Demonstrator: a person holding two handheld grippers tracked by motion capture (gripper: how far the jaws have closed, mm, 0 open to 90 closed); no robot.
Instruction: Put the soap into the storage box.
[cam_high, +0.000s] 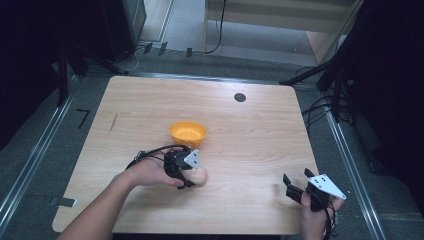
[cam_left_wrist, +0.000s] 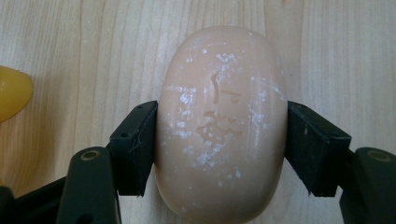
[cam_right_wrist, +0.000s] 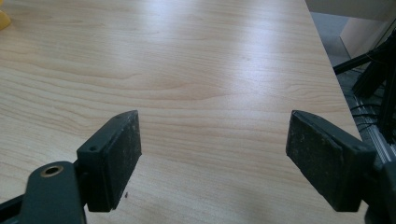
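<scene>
A pale peach bar of soap (cam_high: 200, 176) lies on the wooden table (cam_high: 250, 135), near its middle front. My left gripper (cam_high: 192, 175) is shut on it. In the left gripper view the two black pads (cam_left_wrist: 137, 144) press on the long sides of the soap (cam_left_wrist: 222, 121). An orange bowl (cam_high: 187, 132) stands just behind the soap, and its rim (cam_left_wrist: 11, 93) shows at the left edge. My right gripper (cam_high: 297, 179) hovers at the table's front right corner. Its jaws stand apart over bare wood, with nothing between them (cam_right_wrist: 212, 154).
A small black round disc (cam_high: 240, 97) sits in the table's far right part. The right table edge (cam_right_wrist: 327, 56) runs close beside my right gripper, with black stands and cables (cam_high: 330, 100) beyond it. Metal rails (cam_high: 35, 150) flank the table on the floor.
</scene>
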